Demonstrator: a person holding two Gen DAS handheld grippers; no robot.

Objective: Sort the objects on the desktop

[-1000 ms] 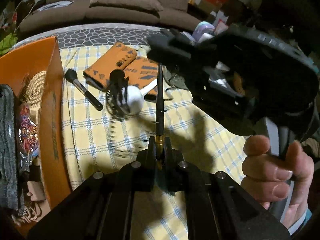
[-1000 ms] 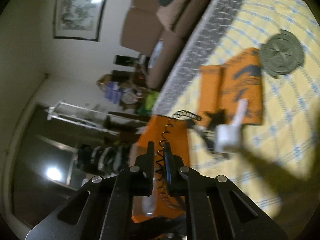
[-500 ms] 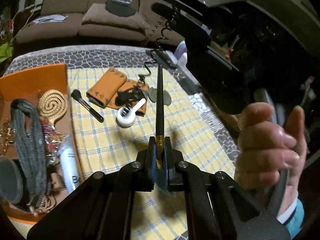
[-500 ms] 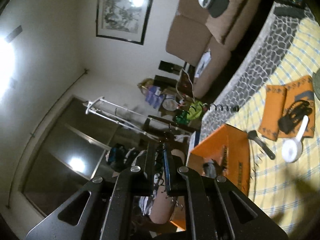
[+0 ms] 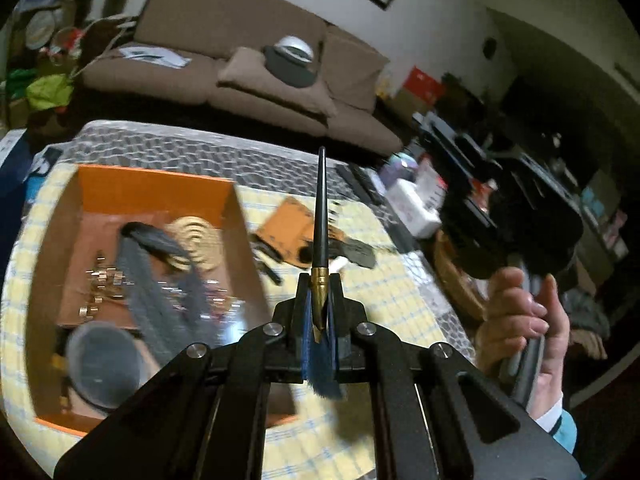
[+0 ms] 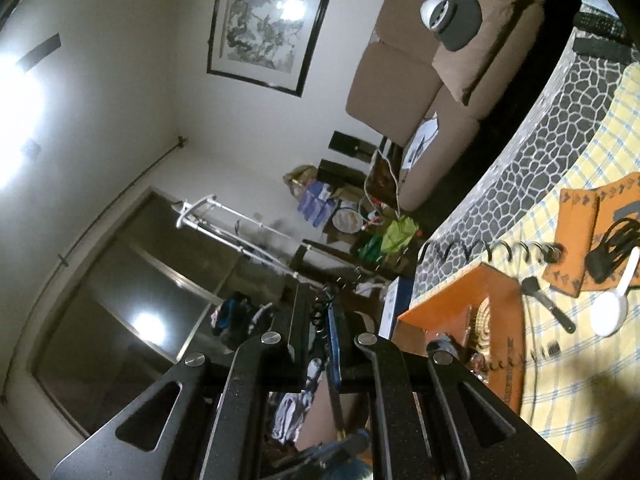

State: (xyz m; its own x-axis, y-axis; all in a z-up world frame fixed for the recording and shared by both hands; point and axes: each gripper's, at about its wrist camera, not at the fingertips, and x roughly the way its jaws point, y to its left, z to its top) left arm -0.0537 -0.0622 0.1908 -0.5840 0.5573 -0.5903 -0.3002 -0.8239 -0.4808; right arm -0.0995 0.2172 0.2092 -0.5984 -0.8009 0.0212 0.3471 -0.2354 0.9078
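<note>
Orange box (image 5: pixel 152 192): brought nearer under the left gripper (image 5: pixel 320 304) than a second ago, so a drop-off is judged close.
Left tool: jaws clamped on the gold collar of a black-handled brush (image 5: pixel 321 216), handle pointing forward, blue bristles behind.
Right tool: right gripper (image 6: pixel 318 320) pinched on a stretched black coiled cord (image 6: pixel 492 249); lifted clear of the cloth since a second ago.
Box contents: grey strap (image 5: pixel 156 280), woven gold disc (image 5: pixel 198 240), small metal clips (image 5: pixel 100 280), clear round lid (image 5: pixel 102 364).
Left on cloth: white scoop (image 6: pixel 612 308), orange pouches (image 6: pixel 580 220).
</note>
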